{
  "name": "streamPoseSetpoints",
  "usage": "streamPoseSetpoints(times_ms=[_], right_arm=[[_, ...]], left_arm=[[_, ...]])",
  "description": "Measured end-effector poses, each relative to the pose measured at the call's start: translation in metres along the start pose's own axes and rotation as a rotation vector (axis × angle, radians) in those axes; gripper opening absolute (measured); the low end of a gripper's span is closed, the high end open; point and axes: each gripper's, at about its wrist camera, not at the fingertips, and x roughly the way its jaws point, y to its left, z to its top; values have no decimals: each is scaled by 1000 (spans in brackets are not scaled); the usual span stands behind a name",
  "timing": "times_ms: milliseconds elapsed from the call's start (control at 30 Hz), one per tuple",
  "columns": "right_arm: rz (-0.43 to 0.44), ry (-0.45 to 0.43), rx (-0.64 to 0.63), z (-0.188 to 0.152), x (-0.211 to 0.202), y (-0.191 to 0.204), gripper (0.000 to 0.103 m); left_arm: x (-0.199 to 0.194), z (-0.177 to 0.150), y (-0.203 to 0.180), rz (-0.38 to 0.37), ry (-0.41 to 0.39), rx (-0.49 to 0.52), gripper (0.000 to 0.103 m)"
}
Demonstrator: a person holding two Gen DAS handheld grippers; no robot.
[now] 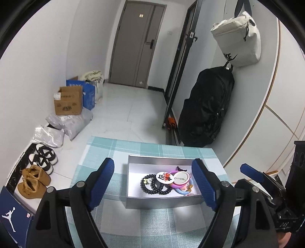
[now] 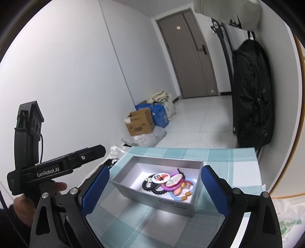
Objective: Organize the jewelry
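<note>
Jewelry (image 1: 165, 181) heaped in box (image 1: 162, 203), long axis seemingly left-right.

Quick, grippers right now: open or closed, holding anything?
Left gripper: open, holding nothing, jaws spread either side of the grey box.
Right gripper: open, holding nothing, facing the same box.

Box (image 2: 156, 201) front label too small to read; backpack (image 2: 251, 99) blurred; white bag (image 2: 226, 9) cut off at top edge.
</note>
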Motion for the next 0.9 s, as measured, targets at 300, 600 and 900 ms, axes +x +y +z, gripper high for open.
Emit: streamPoseSetpoints(times_ms=[300,600,900], right_arm=[[-19,-43,-54,-11,-20,10,103],[-52,-63,-82,-24,-37,13,103],[-52,-79,-112,-34,-43,24,103]], left_arm=[[-17,-20,-8,65,-32,31,81],[-28,-35,-5,114,-36,17,81],[-31,-43,-8,131,-33,30,81]])
